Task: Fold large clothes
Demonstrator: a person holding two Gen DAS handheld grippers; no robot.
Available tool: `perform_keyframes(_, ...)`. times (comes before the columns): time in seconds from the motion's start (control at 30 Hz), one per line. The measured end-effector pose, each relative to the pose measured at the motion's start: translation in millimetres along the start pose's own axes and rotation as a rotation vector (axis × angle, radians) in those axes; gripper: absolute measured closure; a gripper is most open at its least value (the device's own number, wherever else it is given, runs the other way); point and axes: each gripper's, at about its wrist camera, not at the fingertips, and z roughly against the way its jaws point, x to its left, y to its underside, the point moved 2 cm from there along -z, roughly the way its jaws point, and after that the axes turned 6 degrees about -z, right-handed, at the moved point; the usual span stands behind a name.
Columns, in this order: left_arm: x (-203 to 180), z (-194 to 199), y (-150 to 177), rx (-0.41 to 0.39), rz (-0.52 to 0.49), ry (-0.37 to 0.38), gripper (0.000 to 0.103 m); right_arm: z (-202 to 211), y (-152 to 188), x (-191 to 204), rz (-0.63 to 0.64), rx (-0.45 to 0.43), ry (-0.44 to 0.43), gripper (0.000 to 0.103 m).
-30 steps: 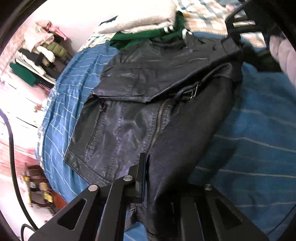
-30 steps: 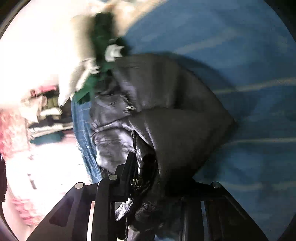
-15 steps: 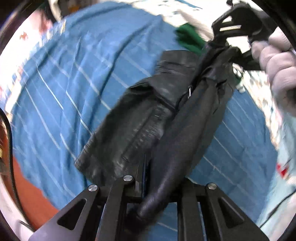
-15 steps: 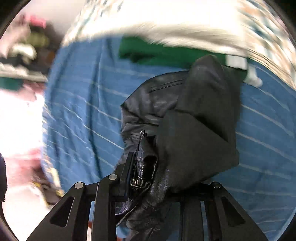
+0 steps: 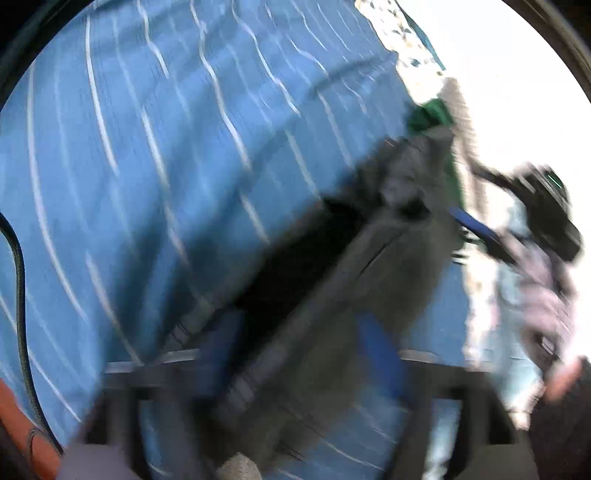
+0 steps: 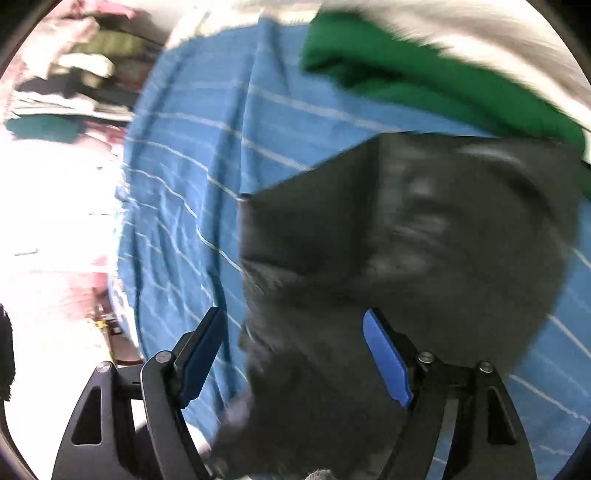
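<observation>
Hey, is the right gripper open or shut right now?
Open. The right gripper has its blue pads spread wide, with the black jacket lying loose between them.

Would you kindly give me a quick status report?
Right hand-held gripper open, black jacket between its fingers. Left hand-held gripper looks open, blurred. Green garment close behind.

jacket (image 6: 424, 229) on bedspread (image 6: 192, 177) | garment pile (image 6: 406, 81) behind, seemingly touching it

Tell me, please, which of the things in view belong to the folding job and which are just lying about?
Job in hand:
black jacket
right gripper, open
left gripper, blurred, looks open

Lying about:
green garment
white fleecy item
blue striped bedsheet
clothes pile
</observation>
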Motion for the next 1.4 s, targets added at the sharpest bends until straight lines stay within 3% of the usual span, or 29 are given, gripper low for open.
perform_keyframes(0.13, 19.5, 6.0, -11.4, -0.057, 0.048, -0.09, 0.013, 47.9, -3.6, -85.2, -0.06, -0.131, 0.109, 0.02)
perform_keyframes(0.2, 24.2, 16.7, -12.9, -0.101, 0.054, -0.141, 0.013, 49.6, -10.9, -129.1, -0.128, -0.14, 0.094, 0.02)
perform_keyframes(0.33, 21.0, 22.4, -7.8, -0.128, 0.056, -0.229, 0.013, 19.4, -39.3, -195.2, -0.243, -0.129, -0.081, 0.02)
perform_keyframes(0.4, 19.8, 26.2, -2.8, -0.141, 0.052, -0.267, 0.013, -10.3, -58.5, -208.5, -0.265, -0.09, -0.223, 0.02)
perform_keyframes(0.47, 13.5, 25.7, -1.7, -0.148, 0.034, -0.311, 0.013, -23.5, -68.9, -203.4, -0.236, -0.109, -0.284, 0.02)
perform_keyframes(0.53, 6.8, 27.9, 5.3, -0.154, 0.005, -0.361, 0.013, -29.6, -76.9, -194.4, -0.209, -0.146, -0.311, 0.042)
perform_keyframes(0.57, 5.7, 29.8, 9.6, -0.151, -0.009, -0.385, 0.013, -30.9, -77.1, -193.3, -0.218, -0.157, -0.28, 0.064)
perform_keyframes(0.63, 1.5, 28.2, 9.2, -0.141, -0.031, -0.423, 0.013, -22.3, -67.8, -200.0, -0.275, -0.191, -0.298, 0.082)
perform_keyframes(0.73, -4.4, 33.2, 16.9, -0.118, -0.068, -0.458, 0.013, 12.0, -38.2, -219.7, -0.429, -0.253, -0.345, 0.089)
perform_keyframes(0.87, -21.5, 41.1, 20.1, -0.116, -0.153, -0.489, 0.013, 75.5, 40.3, -260.4, -0.641, -0.327, -0.332, 0.089)
perform_keyframes(0.97, -38.0, 42.4, 23.1, -0.112, -0.236, -0.498, 0.013, 119.0, 121.8, -300.9, -0.778, -0.362, -0.249, 0.089)
perform_keyframes(1.03, -42.2, 37.5, 25.5, -0.1, -0.258, -0.497, 0.013, 133.9, 176.1, -324.3, -0.842, -0.357, -0.137, 0.088)
perform_keyframes(1.13, -37.5, 22.4, 31.3, -0.068, -0.273, -0.528, 0.013, 125.9, 237.7, -356.8, -0.916, -0.265, -0.001, 0.079)
perform_keyframes(1.27, -7.8, -0.3, 33.7, -0.033, -0.273, -0.679, 0.013, 115.1, 270.6, -378.1, -0.94, -0.204, 0.054, 0.06)
perform_keyframes(1.33, 12.8, -7.7, 30.1, -0.027, -0.259, -0.742, 0.013, 131.8, 277.9, -370.0, -0.914, -0.237, 0.137, 0.043)
perform_keyframes(1.4, 32.6, -17.0, 25.4, -0.017, -0.257, -0.78, 0.013, 155.3, 277.1, -340.1, -0.841, -0.301, 0.268, 0.041)
